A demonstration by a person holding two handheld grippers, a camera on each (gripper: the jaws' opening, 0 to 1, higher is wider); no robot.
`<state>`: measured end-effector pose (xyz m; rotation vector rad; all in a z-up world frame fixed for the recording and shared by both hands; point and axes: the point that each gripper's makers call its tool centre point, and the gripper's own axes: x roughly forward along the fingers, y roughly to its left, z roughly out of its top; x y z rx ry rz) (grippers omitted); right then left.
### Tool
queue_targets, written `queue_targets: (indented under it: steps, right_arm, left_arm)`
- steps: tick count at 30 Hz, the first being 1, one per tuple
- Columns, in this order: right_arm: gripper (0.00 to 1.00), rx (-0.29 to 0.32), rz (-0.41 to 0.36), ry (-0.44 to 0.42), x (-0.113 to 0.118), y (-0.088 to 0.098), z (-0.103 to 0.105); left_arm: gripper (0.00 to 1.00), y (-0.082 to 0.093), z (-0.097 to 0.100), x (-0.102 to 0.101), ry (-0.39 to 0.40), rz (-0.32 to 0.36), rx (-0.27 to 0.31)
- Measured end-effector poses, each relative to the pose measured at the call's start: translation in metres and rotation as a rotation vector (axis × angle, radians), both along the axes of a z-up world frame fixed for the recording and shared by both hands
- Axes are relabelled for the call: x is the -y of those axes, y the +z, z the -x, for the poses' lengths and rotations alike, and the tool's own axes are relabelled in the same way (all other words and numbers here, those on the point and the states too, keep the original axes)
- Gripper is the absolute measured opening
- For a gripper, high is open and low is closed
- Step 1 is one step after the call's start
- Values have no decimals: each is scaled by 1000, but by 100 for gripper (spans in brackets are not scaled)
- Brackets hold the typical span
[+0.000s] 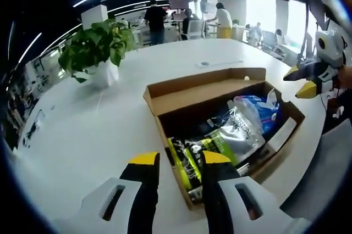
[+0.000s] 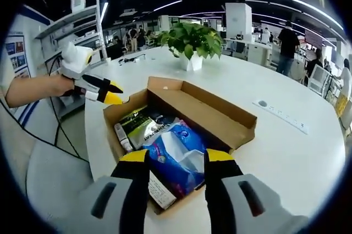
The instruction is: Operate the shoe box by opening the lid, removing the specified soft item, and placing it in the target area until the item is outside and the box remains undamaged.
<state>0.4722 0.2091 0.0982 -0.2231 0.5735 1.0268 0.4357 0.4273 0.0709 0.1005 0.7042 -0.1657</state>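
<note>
Parted fingers (image 2: 133,157) above open shoe box (image 2: 220,114)

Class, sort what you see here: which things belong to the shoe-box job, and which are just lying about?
Job:
shoe box, lid open
blue soft packet
green-black packet
left gripper
right gripper

Lying about:
potted plant
power strip
white table

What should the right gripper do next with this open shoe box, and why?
Probably lower the right gripper, its jaws open, onto the blue soft pack and close on it. The shoe box already has its lid folded back, and the blue pack lies on top of the contents, directly between the jaws. The left gripper hovers by the far box edge, clear of the pack.
</note>
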Motion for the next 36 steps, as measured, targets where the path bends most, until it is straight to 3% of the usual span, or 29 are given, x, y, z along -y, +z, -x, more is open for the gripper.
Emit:
queue_targets:
  steps: [16,36]
  right_arm:
    - [29,-101,-8,73,-39,-16,25]
    - [23,-222,20,105,-77,-42,39]
  left_arm:
    - [26,-13,25,-12,60,8,-31]
    - [11,-25,35,-9,88,74,-57]
